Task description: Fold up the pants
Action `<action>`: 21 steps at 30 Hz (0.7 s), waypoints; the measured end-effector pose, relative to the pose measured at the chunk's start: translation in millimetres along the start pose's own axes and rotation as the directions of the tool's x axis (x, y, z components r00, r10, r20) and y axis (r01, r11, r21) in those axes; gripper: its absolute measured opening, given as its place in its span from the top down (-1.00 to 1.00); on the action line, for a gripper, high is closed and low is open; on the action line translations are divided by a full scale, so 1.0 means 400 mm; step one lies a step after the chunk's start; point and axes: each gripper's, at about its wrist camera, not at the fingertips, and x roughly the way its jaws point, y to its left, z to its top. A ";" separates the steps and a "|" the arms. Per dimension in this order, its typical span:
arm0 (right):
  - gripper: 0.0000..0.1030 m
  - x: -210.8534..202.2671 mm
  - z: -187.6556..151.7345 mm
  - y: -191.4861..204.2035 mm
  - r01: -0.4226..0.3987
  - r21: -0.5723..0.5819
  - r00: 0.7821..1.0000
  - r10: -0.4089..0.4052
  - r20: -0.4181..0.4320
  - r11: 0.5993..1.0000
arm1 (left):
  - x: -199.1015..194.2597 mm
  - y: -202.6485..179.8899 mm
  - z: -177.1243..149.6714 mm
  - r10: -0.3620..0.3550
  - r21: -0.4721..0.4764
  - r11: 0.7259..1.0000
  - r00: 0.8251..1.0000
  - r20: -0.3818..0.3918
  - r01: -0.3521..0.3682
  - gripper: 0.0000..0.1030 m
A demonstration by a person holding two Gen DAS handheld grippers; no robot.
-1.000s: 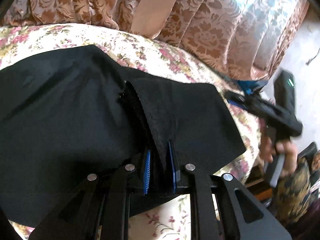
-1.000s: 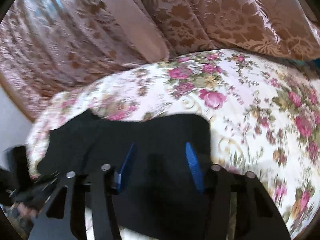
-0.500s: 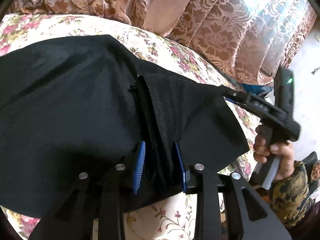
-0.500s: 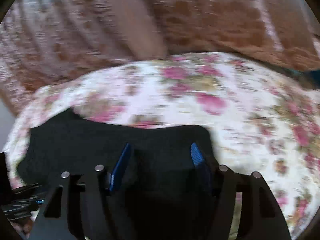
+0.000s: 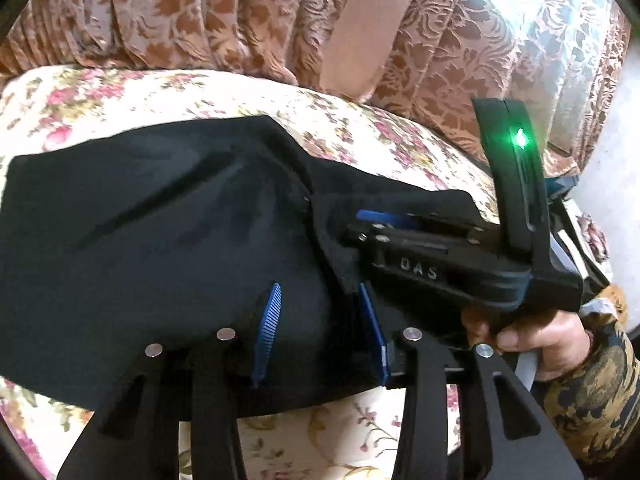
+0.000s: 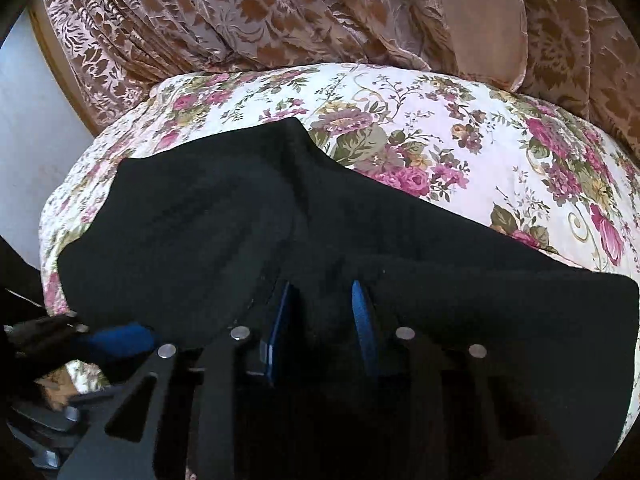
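Black pants (image 5: 140, 240) lie spread on a floral bedspread (image 5: 340, 120). My left gripper (image 5: 320, 332) hovers over their near edge. Its jaws are opening, and a raised seam of the cloth runs up beside the right pad without being pinched. My right gripper (image 5: 372, 224), held by a hand (image 5: 540, 340), has come in from the right onto the same fold. In the right wrist view the pants (image 6: 200, 232) fill the lower frame. The right gripper (image 6: 320, 320) is closing, with a ridge of black cloth between its blue pads, which stand apart.
Brown patterned curtains (image 5: 200, 12) hang behind the bed (image 6: 460, 140), touching its far edge. A pale wall (image 6: 32, 120) stands at the left. Bare floral cover shows beyond the pants and to the right. A patterned sleeve (image 5: 592, 392) is at the lower right.
My left gripper's jaws have spread off the fold they pinched. The right gripper has swung in from the right to sit just beyond the left one, its jaws narrowing over the cloth.
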 end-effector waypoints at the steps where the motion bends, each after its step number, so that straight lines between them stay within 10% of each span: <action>1: 0.38 -0.004 -0.003 0.001 0.001 0.006 1.000 -0.001 0.003 1.000 | -0.007 0.004 0.001 0.015 -0.002 1.000 1.000 0.009 -0.015 0.05; 21: 0.20 -0.187 -0.120 0.049 -0.101 0.047 0.992 0.097 0.078 0.994 | -0.091 0.091 -0.035 0.129 -0.106 0.987 0.990 0.056 -0.123 -0.18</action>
